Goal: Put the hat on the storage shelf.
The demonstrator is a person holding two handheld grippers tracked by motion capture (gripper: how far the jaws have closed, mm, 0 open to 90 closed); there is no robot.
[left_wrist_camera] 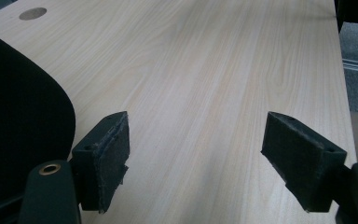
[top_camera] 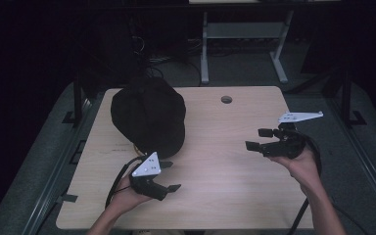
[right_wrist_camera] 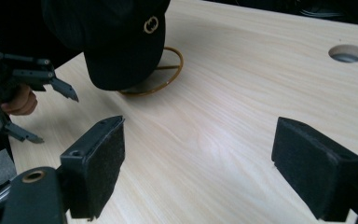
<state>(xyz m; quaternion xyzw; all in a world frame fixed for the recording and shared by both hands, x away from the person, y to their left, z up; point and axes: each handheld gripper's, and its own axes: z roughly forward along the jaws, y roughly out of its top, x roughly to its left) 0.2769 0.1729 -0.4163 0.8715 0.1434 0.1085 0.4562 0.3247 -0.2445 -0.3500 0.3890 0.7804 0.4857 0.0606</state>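
Nothing is gripped yet: the black cap (top_camera: 148,116) sits untouched at the upper left of the wooden surface (top_camera: 225,161), atop a thin brown ring (right_wrist_camera: 170,70), with all the handling apparently ahead. The left gripper (top_camera: 169,175), jaws spread wide and empty, hovers just below the cap's brim in the high view. The right gripper (top_camera: 258,139), likewise spread, is held mid-right, pointing left toward the cap.
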